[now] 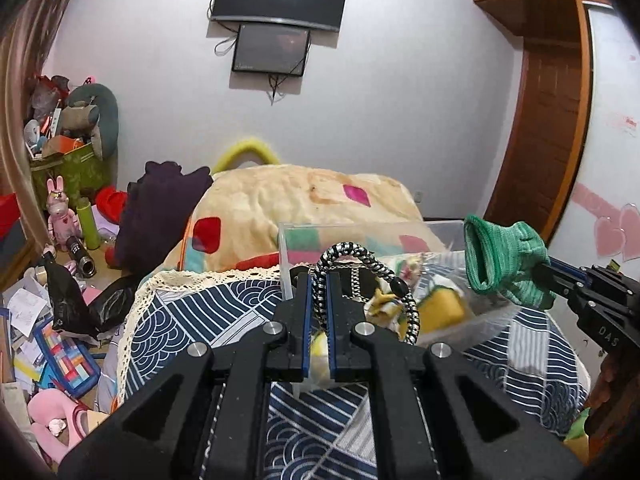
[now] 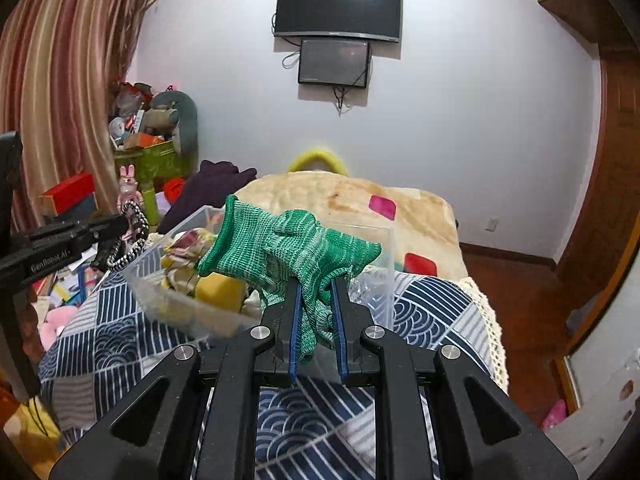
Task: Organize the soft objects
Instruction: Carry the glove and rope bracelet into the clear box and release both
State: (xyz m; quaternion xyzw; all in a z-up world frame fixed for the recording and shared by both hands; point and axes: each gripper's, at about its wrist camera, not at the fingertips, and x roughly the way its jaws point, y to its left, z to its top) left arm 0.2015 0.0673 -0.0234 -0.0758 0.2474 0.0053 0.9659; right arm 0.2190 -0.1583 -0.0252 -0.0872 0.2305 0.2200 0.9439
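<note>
My left gripper (image 1: 319, 280) had its jaws narrowed on a black-and-white braided cord (image 1: 360, 276), which looped up above the fingertips and hung down on the right. My right gripper (image 2: 316, 284) had its jaws clamped on a green knitted glove (image 2: 288, 248), cuff opening pointing up and left. Both items were held above a clear plastic box (image 2: 168, 296) resting on the bed (image 2: 432, 304). The box contained a yellow sponge (image 2: 220, 288) and patterned cloth (image 2: 184, 248).
</note>
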